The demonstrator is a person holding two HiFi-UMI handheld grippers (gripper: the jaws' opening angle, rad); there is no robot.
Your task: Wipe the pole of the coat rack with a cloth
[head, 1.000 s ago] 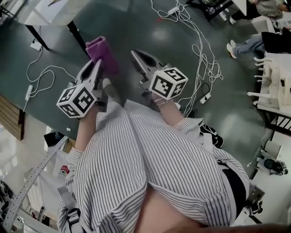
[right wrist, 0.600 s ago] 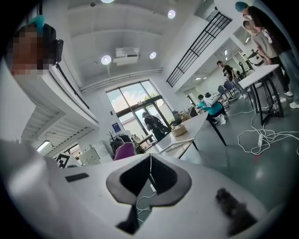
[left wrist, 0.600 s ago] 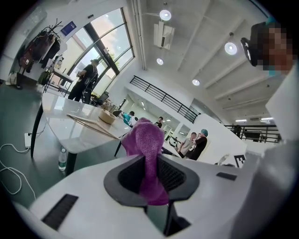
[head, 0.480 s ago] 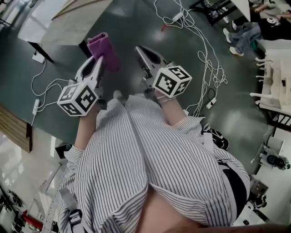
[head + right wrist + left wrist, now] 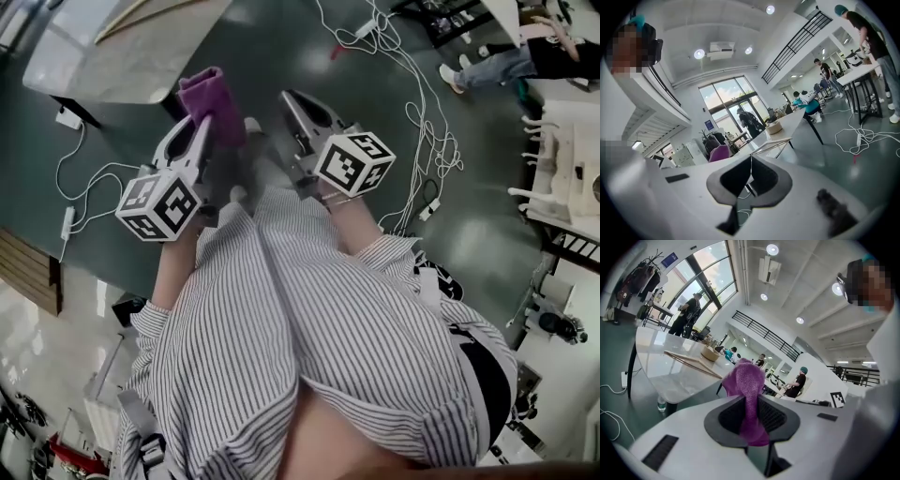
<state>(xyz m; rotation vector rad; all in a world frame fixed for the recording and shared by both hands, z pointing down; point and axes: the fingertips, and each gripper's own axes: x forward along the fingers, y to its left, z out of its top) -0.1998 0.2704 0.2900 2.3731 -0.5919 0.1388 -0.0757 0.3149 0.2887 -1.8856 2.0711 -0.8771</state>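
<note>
I'm holding two hand-held grippers out in front of me over the dark green floor (image 5: 281, 37), each with one marker cube at its near end. My left hand-held gripper (image 5: 201, 129) is clamped on the single purple cloth (image 5: 214, 101). In its own view the cloth (image 5: 748, 380) is pinched between the two dark pads and bunches up past the jaw tips. The cloth's long axis follows the line of the left hand-held gripper, pointing away from me and a little to the right, with its free end at the far side. My right hand-held gripper (image 5: 289, 101) is just right of the cloth and apart from it. Its jaws are closed together with nothing between them (image 5: 751, 159).

One white worktop (image 5: 122, 56) stands at the far left, and the cloth hangs off its near right corner rather than over it. In the left gripper view, thin wooden slats (image 5: 691, 364) and one bowl (image 5: 711, 353) lie on that worktop. White cables (image 5: 412, 103) trail across the floor to the right. Far off at the left, by the windows, a stand hung with dark garments (image 5: 635, 277) is upright.
</note>
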